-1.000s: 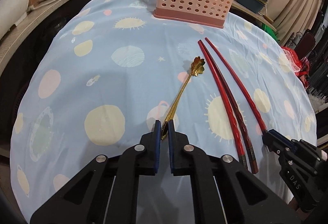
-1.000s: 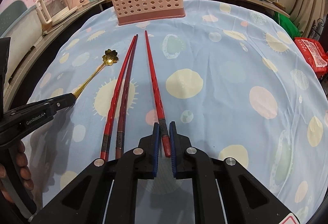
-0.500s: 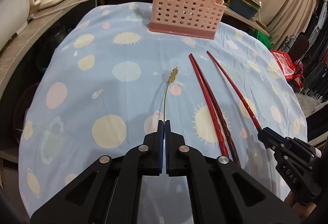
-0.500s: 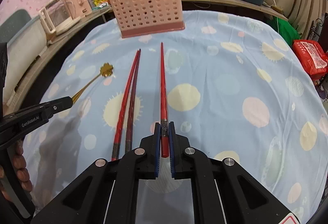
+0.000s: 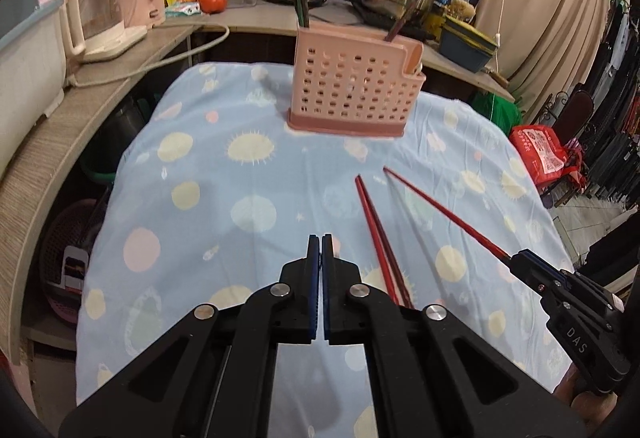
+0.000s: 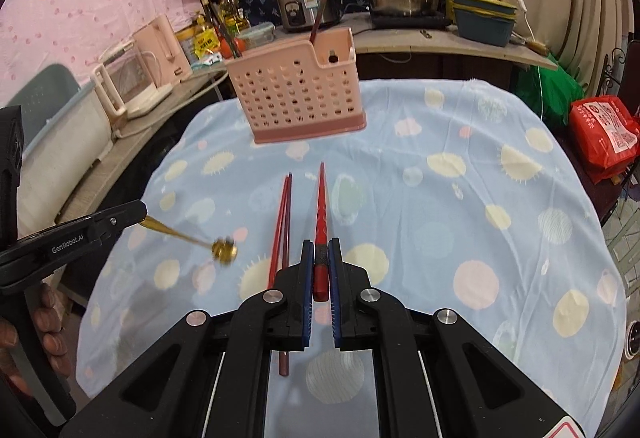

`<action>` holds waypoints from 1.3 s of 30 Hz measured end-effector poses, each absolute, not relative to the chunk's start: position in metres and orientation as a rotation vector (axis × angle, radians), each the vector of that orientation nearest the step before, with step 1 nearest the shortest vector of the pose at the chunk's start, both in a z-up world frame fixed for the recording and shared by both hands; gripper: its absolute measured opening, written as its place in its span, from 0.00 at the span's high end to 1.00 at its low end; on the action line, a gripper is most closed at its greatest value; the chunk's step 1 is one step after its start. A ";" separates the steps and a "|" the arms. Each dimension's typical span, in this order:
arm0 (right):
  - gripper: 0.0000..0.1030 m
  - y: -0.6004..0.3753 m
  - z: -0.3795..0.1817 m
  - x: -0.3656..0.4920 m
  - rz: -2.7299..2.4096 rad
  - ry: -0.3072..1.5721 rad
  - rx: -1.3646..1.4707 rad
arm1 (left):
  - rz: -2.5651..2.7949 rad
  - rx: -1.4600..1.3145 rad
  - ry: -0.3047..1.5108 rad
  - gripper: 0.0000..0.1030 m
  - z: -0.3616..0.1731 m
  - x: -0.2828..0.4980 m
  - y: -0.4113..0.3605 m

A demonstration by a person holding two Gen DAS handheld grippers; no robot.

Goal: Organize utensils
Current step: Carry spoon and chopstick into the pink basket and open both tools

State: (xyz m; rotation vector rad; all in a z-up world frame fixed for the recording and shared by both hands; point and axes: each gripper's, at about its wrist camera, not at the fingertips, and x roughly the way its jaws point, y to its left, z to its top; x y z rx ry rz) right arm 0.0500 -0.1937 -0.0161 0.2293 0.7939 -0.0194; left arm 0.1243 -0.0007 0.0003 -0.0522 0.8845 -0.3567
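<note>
Left hand-held gripper [image 6: 140, 211] clamps gold spoon [image 6: 192, 240] (blurred); right hand-held gripper [image 6: 320, 262] clamps one red chopstick [image 6: 321, 209], both above desk [image 6: 460, 197].

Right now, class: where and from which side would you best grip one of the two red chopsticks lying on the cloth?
Probably the thick near end of the two red chopsticks, approached from above. They lie flat, side by side, tips toward the pink basket.

Chopstick pair [image 6: 283, 213] on tbl, w/ caddy [image 6: 298, 93] behind.
</note>
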 end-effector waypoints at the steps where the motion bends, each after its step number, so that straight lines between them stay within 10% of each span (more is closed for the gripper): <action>1: 0.93 -0.195 -0.012 0.051 -0.018 0.785 0.231 | -0.356 -0.051 0.876 0.99 0.005 0.126 -0.001; 39: 0.93 -0.238 0.183 0.205 0.018 0.422 0.274 | -0.343 0.000 0.557 0.99 0.175 0.263 -0.037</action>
